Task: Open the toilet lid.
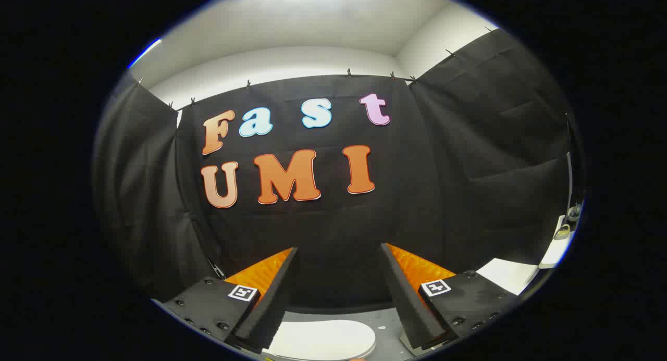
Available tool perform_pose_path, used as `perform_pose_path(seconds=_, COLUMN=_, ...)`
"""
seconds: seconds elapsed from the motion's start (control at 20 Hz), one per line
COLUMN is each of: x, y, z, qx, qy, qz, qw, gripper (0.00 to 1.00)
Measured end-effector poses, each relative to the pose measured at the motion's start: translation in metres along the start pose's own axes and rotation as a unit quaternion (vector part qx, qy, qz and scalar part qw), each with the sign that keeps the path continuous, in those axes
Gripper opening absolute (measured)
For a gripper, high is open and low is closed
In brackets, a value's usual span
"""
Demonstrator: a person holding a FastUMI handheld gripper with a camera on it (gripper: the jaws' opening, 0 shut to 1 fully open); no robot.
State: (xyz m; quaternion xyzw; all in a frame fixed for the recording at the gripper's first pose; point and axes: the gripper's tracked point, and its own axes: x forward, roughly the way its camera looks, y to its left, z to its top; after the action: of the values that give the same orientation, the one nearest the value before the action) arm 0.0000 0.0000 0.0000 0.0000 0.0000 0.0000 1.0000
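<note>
Two fingers of the gripper (338, 257) reach forward from the camera, spread wide apart with nothing between them but air and the black cloth wall (333, 220) beyond. Each finger block carries a small square marker on top. Below and between the fingers, close under them, lies the toilet lid (325, 339), a pale, smooth, rounded slab that appears flat and closed; only part of its top surface is visible, with a strip of grey floor (388, 319) past it. The fingers touch nothing.

Judging from this, the task has not begun: the gripper is held roughly level, aimed at the wall rather than down at the lid, and hovers above it. To do the step well, the hand would likely need to tip the gripper downward and bring one finger under the lid's front lip, which I cannot locate here, so finding that edge comes first. Closing the fingers on the rim with one above and one below should give a firm hold; then the lift ought to follow an arc about the hinge at the back, rather than a straight pull, so the smooth rim does not slip free. A white block (508, 275) sits off to the right, well apart from the lid.
</note>
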Motion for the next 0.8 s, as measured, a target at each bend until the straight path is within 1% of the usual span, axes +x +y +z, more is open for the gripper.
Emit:
perform_pose_path(seconds=0.45, x=0.0016, y=0.0024, z=-0.0098, qx=0.000, qy=0.012, qz=0.002, qw=1.000, gripper=0.98)
perform_pose_path(seconds=0.8, x=0.0015, y=0.0057, z=-0.0089, qx=-0.003, qy=0.011, qz=0.004, qw=1.000, gripper=0.98)
